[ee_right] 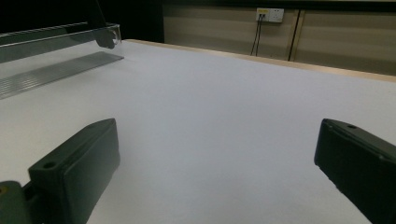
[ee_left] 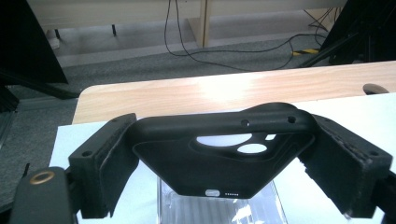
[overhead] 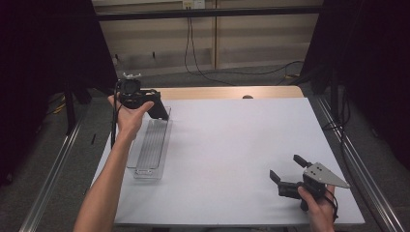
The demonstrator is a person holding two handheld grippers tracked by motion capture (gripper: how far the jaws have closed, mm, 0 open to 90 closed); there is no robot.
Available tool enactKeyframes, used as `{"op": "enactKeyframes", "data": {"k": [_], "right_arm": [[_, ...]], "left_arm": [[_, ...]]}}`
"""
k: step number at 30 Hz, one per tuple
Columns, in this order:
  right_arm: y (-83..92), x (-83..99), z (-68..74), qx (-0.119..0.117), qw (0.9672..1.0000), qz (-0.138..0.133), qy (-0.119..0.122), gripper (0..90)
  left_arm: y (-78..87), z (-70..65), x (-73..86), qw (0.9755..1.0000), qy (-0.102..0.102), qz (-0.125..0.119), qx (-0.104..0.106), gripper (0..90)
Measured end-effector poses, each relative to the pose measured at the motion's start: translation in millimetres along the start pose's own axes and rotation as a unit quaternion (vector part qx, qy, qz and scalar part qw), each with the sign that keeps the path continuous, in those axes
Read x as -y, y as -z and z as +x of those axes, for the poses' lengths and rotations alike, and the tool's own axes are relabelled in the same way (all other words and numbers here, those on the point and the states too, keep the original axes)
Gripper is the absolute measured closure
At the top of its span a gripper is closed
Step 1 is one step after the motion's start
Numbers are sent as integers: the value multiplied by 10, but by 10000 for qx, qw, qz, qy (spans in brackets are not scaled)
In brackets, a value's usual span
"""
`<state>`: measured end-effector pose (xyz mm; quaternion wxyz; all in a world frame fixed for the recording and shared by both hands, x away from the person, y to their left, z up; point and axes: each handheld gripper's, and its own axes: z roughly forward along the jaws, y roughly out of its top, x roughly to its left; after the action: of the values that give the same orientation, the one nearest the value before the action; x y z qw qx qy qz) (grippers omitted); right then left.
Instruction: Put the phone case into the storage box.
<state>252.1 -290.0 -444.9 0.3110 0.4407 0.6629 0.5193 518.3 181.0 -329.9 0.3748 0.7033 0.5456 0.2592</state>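
Right gripper (overhead: 286,170), apart from clear tray (overhead: 150,145).

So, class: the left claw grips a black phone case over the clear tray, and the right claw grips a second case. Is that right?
Not quite. The right claw is open and holds nothing, as the right gripper view shows. The left claw does grip the phone case over the tray.

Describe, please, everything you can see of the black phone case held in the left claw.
The black phone case looks like matte, slightly flexible rubber or silicone. Its back has an oblong camera cutout, a round hole beside it and a small pale mark lower down; two small holes pierce its upper edge. The left claw is shut on it, the padded jaws pressing its two sides. It hangs tilted over the far end of the clear plastic tray, at the table's left side; whether it touches the tray is unclear.
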Motion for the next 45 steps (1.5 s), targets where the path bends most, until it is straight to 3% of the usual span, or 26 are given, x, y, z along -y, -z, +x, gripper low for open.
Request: {"op": "enactKeyframes", "data": {"k": [14, 35, 45], "right_arm": [[-1, 5, -4, -20, 10000, 28, 22, 0], [-9, 12, -3, -55, 10000, 50, 29, 0], [-13, 14, -3, -72, 10000, 56, 20, 0]], "left_arm": [[-106, 0, 55, 10000, -25, 52, -25, 140], [-197, -86, 97, 9995, -148, -231, -148, 131], [-251, -91, 94, 9994, -165, -292, -78, 129]]}}
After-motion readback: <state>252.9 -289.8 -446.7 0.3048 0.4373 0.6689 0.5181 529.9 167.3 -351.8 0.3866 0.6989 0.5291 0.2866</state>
